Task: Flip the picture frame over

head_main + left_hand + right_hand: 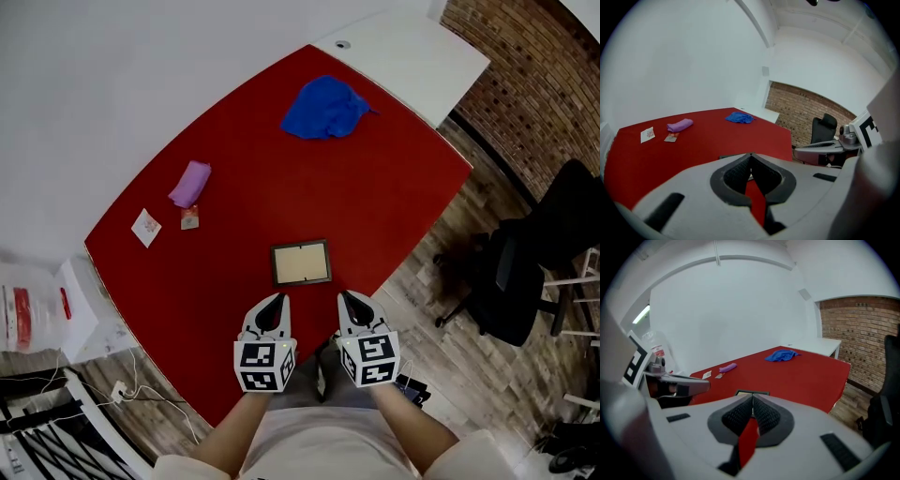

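Frame [301, 262] lies flat on red table [281, 159], with left gripper [277, 298] and right gripper [348, 295] both clamped closed, empty, near its front edge.

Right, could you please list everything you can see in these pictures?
table: one, red, centre of the head view
picture frame: one, dark rim, pale centre, flat on the table just ahead of both grippers
cloth: one, blue, crumpled, table's far end
bundle: one, purple, table's left side
card: one, white, near the left edge
packet: one, reddish, beside the card
desk: one, white, beyond the table
office chair: one, black, floor at right
left gripper: one, white and black, shut, empty
right gripper: one, same colours, shut, empty
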{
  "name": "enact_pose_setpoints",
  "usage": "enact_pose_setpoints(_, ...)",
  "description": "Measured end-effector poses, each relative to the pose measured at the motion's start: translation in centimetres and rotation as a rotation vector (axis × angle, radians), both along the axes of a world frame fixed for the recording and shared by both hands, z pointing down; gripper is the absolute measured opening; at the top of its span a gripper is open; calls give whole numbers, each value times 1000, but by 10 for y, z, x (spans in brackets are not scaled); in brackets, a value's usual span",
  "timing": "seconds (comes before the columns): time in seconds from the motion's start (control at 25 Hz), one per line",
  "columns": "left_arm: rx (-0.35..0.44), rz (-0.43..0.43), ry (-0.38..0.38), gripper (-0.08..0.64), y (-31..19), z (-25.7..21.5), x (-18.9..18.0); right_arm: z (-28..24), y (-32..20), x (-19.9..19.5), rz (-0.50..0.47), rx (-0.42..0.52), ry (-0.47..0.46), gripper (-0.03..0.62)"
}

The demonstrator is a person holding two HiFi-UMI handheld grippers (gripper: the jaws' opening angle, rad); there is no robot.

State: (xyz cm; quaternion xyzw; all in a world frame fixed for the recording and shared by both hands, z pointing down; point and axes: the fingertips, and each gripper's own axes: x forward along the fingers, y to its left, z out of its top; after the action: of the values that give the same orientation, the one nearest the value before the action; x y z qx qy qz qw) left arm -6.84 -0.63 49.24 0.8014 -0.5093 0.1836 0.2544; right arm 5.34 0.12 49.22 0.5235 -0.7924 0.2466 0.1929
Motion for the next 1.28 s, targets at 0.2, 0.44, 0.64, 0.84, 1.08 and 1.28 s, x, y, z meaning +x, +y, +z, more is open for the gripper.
enact_pose_setpoints(0.2, -39, -19, -21, 6, -7, 31, -12, 23, -10, -6, 6, -22, 7, 5)
enact_pose_setpoints(0.44, -75, -21, -29, 8, -13, 56, -20, 49, -27, -10, 2, -48, 8, 5)
enact_pose_setpoints(0.64, -96, -50, -40, 36, -30, 76, -27, 63, -42, -13, 7, -54, 33, 6)
enact_pose_setpoints(0.84, -147, -80, -85, 40, -47, 104, -37, 72, -53, -18, 1, -52, 31, 6)
enact_pose_setpoints(1.08, -201, -84, -115, 61, -54, 129, -40, 85, -58, -20, 2, -74, 31, 20)
enact_pose_setpoints(1.28, -234, -79, -110, 63, -55, 142, -35, 96, -60, -16, 0, -91, 60, 32)
